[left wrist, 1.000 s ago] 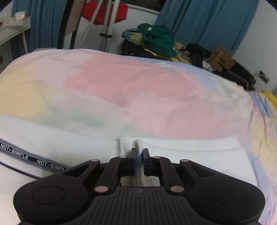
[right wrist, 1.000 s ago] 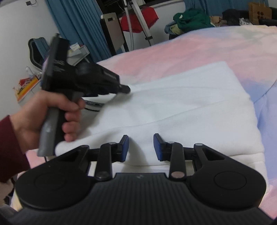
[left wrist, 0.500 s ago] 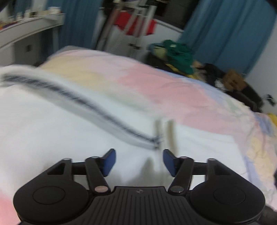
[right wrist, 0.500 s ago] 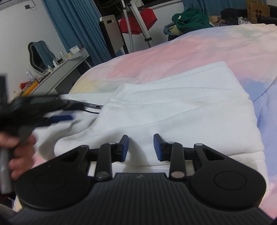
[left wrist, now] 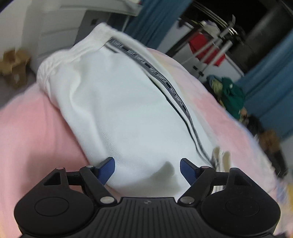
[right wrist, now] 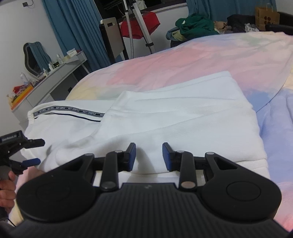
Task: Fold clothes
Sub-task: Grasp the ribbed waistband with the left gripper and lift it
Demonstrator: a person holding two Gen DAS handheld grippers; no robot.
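Observation:
White trousers (left wrist: 119, 109) with a black lettered side stripe (left wrist: 164, 82) lie partly folded on a pastel bedspread (left wrist: 27, 137). My left gripper (left wrist: 146, 168) hovers over one leg near the bed's edge, its jaws opening wide, the cloth below them and not pinched. In the right wrist view the folded part of the trousers (right wrist: 174, 113) fills the middle, with the stripe (right wrist: 73, 110) running left. My right gripper (right wrist: 149, 155) stands part open just over the near fold, nothing pressed between its pads. The left gripper (right wrist: 36, 152) and a hand (right wrist: 5, 184) show at the left edge.
The bedspread (right wrist: 183, 58) stretches far beyond the trousers. A grey desk with bottles (right wrist: 55, 71) stands left of the bed. Behind it are a stand with red cloth (right wrist: 141, 23), a pile of green clothes (right wrist: 196, 23) and a paper bag (right wrist: 267, 16).
My left gripper let go of the white fold it pinched, opened wide, rolled and swung left along the striped leg. The right gripper stayed where it was.

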